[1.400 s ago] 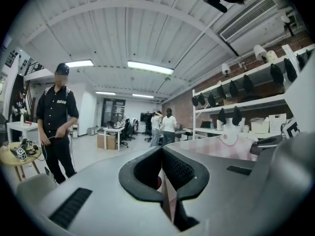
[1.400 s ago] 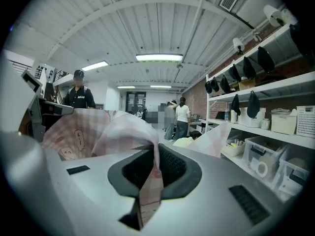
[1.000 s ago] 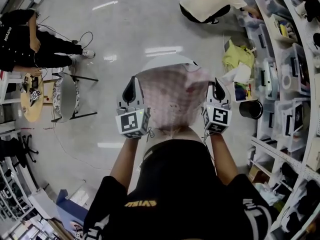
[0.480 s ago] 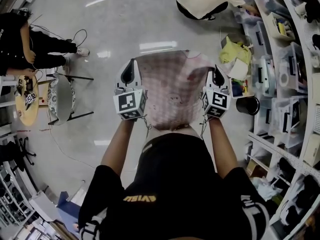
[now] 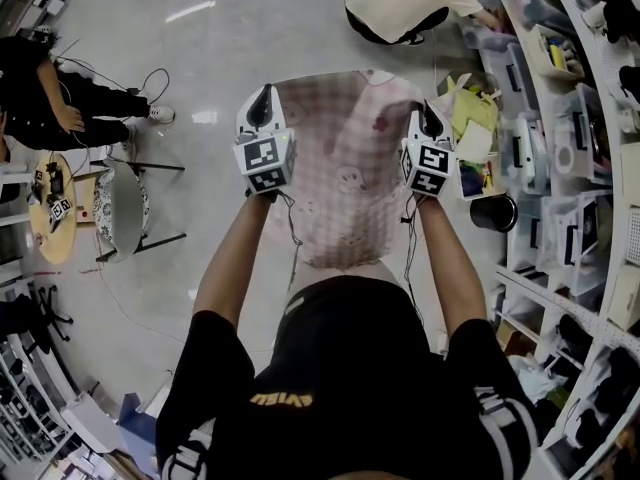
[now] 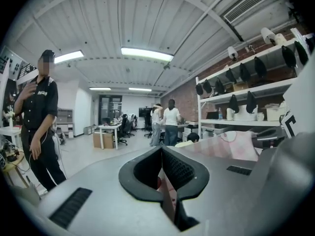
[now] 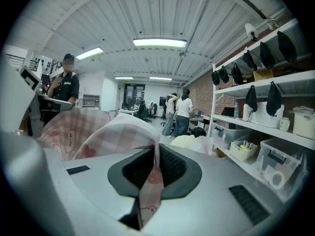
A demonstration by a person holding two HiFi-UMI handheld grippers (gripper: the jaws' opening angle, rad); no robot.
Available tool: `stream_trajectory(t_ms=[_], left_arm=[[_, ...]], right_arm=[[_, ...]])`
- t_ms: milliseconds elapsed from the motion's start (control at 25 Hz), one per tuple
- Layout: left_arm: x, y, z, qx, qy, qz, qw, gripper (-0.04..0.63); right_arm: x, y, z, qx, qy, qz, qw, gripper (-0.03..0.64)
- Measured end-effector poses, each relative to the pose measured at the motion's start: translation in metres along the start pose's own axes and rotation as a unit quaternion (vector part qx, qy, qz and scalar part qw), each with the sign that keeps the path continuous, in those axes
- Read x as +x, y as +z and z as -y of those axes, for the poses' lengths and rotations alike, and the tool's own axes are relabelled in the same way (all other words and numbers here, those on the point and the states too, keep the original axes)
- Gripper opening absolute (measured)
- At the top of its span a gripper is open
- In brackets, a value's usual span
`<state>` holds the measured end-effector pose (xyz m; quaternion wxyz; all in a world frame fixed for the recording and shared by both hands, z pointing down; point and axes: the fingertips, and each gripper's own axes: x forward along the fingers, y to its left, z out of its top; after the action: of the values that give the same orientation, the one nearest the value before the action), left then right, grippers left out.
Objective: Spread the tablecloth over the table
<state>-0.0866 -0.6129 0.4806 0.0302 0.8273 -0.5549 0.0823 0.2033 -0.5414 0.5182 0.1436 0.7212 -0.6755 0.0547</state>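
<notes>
A pink checked tablecloth hangs stretched between my two grippers, out in front of me above the floor. My left gripper is shut on its left corner, and the cloth's edge shows pinched between the black pads. My right gripper is shut on the right corner, with a strip of cloth caught in its jaws and the rest billowing to the left. Both arms reach forward. The cloth hides whatever table is under it.
A person in a cream shirt crouches ahead on the right. A person in black sits at the left beside a chair and a small round wooden table. Shelves with bins, a black bucket and a yellow cloth line the right.
Both grippers have moved forward, away from my body, carrying the cloth with them. My arms are now more outstretched and the cloth lies flatter and further out.
</notes>
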Motion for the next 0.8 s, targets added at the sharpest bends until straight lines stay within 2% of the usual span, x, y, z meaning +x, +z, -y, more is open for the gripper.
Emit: stream_trajectory(t_ms=[240,360,520,560,640,720,760,800], left_arm=[[0.037,0.009,-0.011,0.002,0.007,0.001,1.0,0.017],[0.059,0.006,-0.016,0.002,0.012,-0.008,0.9999,0.017],[0.084,-0.003,-0.026,0.006,0.015,-0.039,0.9991,0.017],[0.09,-0.004,-0.028,0.018,0.02,-0.042,0.9987,0.018],[0.095,-0.002,-0.033,0.068,0.053,-0.028,0.9958,0.027],[0.093,0.0,-0.031,0.115,0.082,-0.009,0.9899,0.176],[0.089,-0.001,-0.026,0.117,0.082,-0.01,0.9897,0.179],[0.082,-0.005,-0.021,0.107,0.077,-0.015,0.9912,0.179]], right_arm=[[0.035,0.02,0.003,-0.008,-0.001,0.007,1.0,0.032],[0.06,0.022,0.005,-0.009,0.012,-0.016,1.0,0.032],[0.092,0.017,0.002,-0.022,0.03,-0.06,0.997,0.034],[0.099,0.014,0.001,-0.033,0.027,-0.076,0.996,0.038],[0.115,0.002,0.0,-0.062,0.019,-0.119,0.991,0.049],[0.126,-0.017,-0.005,-0.065,0.024,-0.17,0.983,0.061],[0.128,-0.026,-0.01,-0.057,0.03,-0.19,0.98,0.067],[0.128,-0.034,-0.014,-0.048,0.035,-0.2,0.978,0.21]])
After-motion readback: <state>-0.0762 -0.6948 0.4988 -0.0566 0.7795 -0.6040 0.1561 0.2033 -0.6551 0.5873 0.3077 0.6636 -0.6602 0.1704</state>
